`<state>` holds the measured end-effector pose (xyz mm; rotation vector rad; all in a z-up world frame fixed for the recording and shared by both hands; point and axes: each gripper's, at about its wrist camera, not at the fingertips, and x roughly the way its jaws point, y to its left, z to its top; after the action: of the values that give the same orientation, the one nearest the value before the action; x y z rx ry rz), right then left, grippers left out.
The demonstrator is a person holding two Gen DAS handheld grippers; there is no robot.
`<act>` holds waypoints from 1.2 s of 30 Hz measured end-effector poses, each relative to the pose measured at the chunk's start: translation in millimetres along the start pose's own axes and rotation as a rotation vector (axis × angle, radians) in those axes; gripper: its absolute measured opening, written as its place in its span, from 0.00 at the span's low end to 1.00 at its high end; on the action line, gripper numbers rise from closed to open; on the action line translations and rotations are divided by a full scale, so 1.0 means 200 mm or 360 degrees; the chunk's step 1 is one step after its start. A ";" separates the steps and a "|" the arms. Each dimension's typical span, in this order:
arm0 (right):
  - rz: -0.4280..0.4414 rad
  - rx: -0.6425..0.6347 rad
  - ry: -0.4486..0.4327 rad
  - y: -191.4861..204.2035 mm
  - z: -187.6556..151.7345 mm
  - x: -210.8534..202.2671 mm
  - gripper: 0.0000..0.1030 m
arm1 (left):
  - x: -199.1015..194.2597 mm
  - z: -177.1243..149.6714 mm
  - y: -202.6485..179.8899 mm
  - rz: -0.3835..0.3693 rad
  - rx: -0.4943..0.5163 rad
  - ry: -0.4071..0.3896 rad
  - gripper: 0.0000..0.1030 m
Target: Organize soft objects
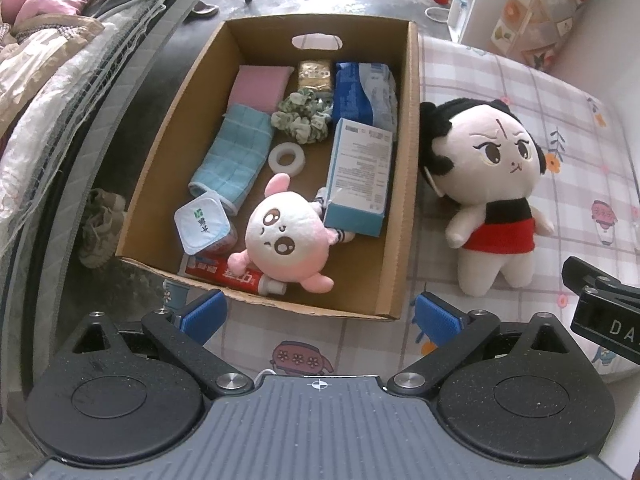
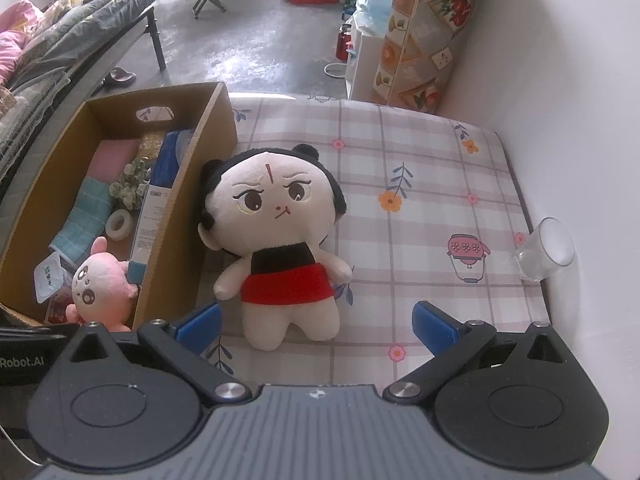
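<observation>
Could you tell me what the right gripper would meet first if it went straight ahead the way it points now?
Most likely the doll lying on the bed sheet. The right gripper is open, with the doll's legs between its fingers; depth is hard to judge.

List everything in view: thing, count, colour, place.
box: 1, brown, on the bed
pink plush: 1, in box, near end
doll: 1, cream, black and red, on sheet beside box
towel: 1, teal, in box
sponge: 1, pink, far end
scrunchie: 1, green, in box
tape: 1, white, in box
carton: 1, blue-white, in box
cup: 1, white lid, near corner
tube: 1, red, under plush
glass: 1, clear, by wall
left gripper: open
right gripper: open
</observation>
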<state>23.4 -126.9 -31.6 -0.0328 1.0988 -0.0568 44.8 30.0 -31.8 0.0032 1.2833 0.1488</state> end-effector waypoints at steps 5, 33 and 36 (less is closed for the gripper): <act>-0.0013 -0.0005 -0.0006 0.00 0.01 0.01 1.00 | 0.01 0.01 -0.01 -0.0015 0.0004 0.0006 0.98; -0.0016 0.0006 0.0000 -0.02 0.02 0.02 1.00 | 0.03 0.01 -0.04 -0.0017 0.0022 0.0020 0.98; -0.0015 0.0005 -0.0001 -0.02 0.02 0.02 1.00 | 0.03 0.01 -0.04 -0.0017 0.0023 0.0020 0.98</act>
<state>28.0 -130.6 -33.4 -0.0350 1.0981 -0.0668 49.5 22.7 -36.9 0.0079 1.2967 0.1307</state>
